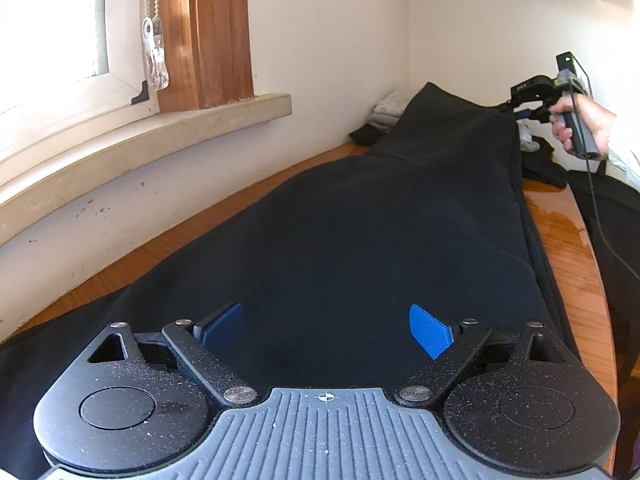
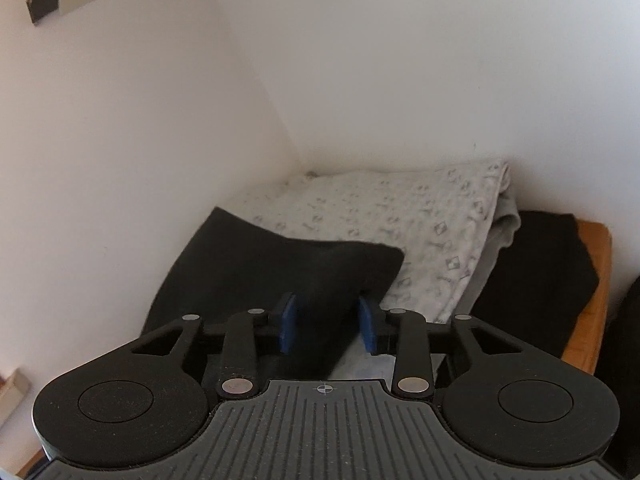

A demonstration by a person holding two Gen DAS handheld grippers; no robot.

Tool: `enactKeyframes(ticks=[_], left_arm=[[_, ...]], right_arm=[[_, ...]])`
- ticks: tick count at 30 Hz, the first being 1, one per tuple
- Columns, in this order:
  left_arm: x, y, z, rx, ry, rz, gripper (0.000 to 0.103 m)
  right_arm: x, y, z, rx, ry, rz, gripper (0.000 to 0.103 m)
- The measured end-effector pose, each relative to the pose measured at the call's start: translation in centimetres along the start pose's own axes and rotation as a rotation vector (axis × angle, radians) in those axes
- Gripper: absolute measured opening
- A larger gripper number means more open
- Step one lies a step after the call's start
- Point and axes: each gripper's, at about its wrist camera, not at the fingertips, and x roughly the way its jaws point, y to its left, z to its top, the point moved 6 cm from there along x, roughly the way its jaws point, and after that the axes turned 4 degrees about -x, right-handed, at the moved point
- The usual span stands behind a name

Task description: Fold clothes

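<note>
Black garment point(image 1: 360, 220) lies lengthwise on the wooden table point(image 1: 568, 248), its far end bunched between my R gripper point(image 2: 328, 326) pads point(image 2: 287, 330), which pinch the cloth, while my L gripper point(image 1: 326, 332) hovers over the near end w/ jaws wide apart, nothing between. Bare wood strip shows along both long edges, narrow on the wall side, wider on the R. In the corner I count 1 folded grey-patterned cloth point(image 2: 400, 220) and 1 dark pile point(image 2: 536, 272) beside it.
</note>
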Motion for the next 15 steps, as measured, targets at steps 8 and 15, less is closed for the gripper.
enactKeyframes(ticks=[8, 15], left_arm=[[0.0, 0.1, 0.0, -0.009, 0.001, -0.008, 0.092], [-0.4, 0.7, 0.2, -0.055, -0.019, -0.006, 0.092]], right_arm=[[-1.2, 2.8, 1.6, -0.097, -0.101, 0.022, 0.008], [-4.0, 11.5, 0.0, -0.203, -0.09, 0.281, 0.008]])
